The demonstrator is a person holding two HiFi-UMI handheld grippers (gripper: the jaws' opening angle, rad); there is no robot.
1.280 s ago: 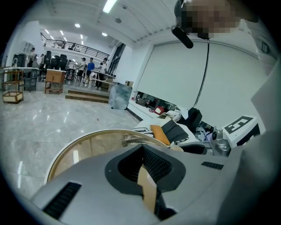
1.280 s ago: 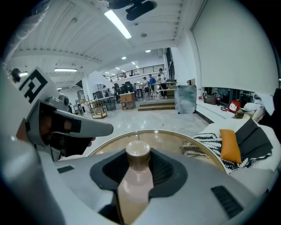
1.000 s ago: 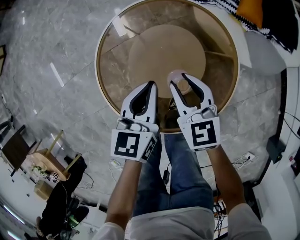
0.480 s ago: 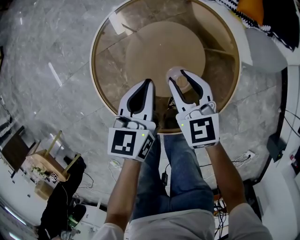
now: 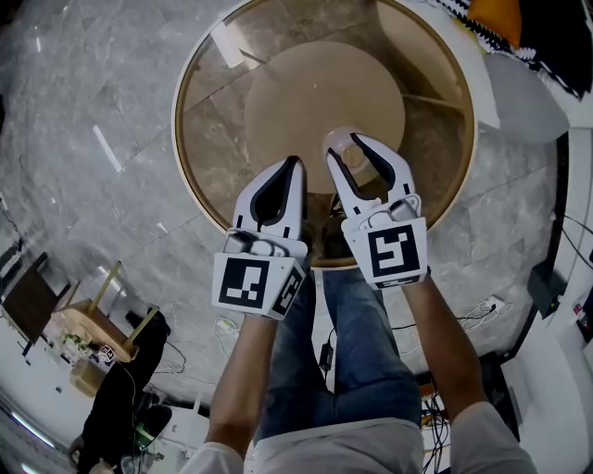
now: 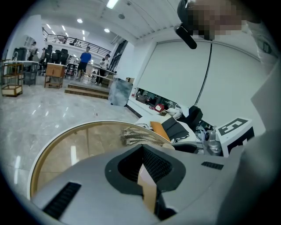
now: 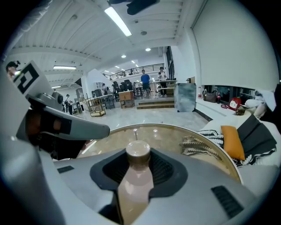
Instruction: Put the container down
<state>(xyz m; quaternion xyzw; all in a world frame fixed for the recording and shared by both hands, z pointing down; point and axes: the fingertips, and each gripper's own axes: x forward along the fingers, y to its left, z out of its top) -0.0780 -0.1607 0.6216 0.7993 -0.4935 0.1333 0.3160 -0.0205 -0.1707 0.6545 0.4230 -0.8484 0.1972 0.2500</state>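
Observation:
A pale pink container (image 7: pixel 135 178) with a brownish cap (image 7: pixel 138 150) sits between the jaws of my right gripper (image 7: pixel 138 163), which is shut on its body. In the head view the right gripper (image 5: pixel 347 150) holds the container (image 5: pixel 339 141) over the near part of the round glass table (image 5: pixel 185 111). Just to its left, my left gripper (image 5: pixel 293 165) is over the table's near edge. Its jaws are pressed together with nothing in them, as the left gripper view (image 6: pixel 142 149) also shows.
Under the glass is a round wooden lower shelf (image 5: pixel 324 93). A white sofa (image 5: pixel 519 93) with an orange cushion (image 5: pixel 496 18) and a black-and-white throw (image 7: pixel 197 145) stands beyond the table. The person's jeans-clad legs (image 5: pixel 361 343) are against the near rim. A wooden cart (image 5: pixel 93 324) is at lower left.
The right gripper with the container has edged slightly left and forward over the table. The left gripper has hardly moved.

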